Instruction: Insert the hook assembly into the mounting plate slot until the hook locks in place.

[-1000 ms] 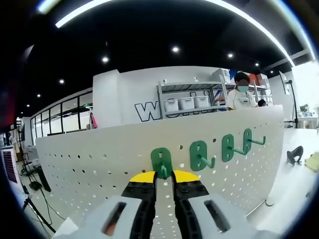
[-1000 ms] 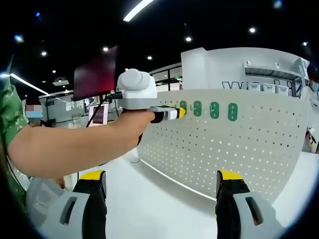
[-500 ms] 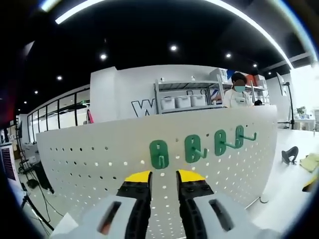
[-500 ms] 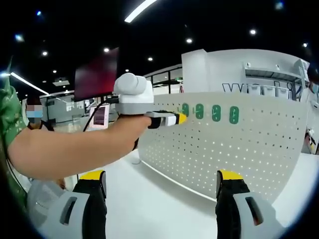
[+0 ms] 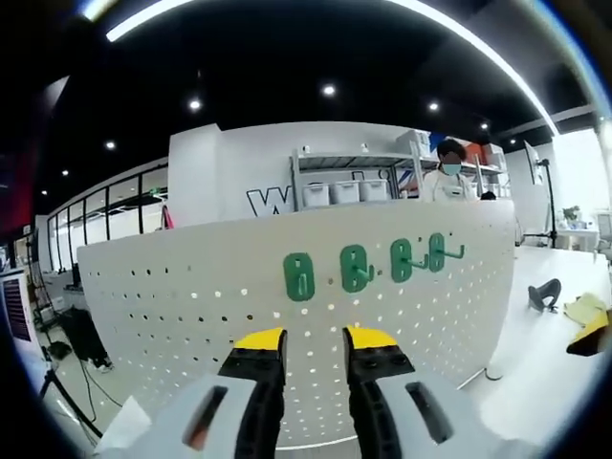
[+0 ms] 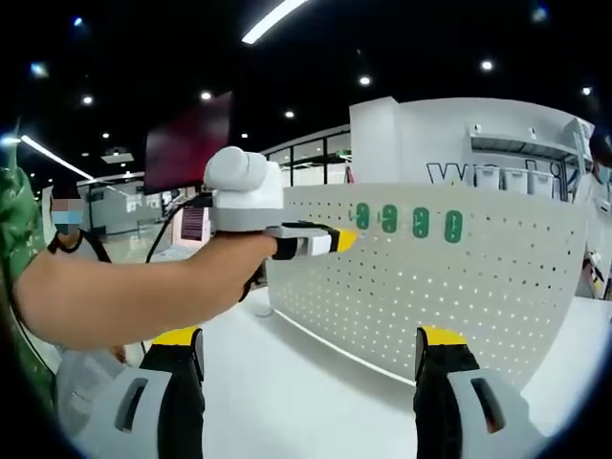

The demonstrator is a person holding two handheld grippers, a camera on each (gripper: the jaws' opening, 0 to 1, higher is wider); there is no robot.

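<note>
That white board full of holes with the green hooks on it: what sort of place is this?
Probably an open-plan lab or demo workshop, not a home. A white pegboard carrying green hooks stands on a white table; behind it are metal shelves with storage bins, and recessed spotlights dot a dark ceiling.

Four green hooks (image 5: 356, 269) on pegboard (image 5: 191, 316)

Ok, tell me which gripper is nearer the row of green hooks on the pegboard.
Left. The left gripper hangs just off the pegboard, beside the row of green hooks; the right gripper sits farther back, low over the table.
</note>
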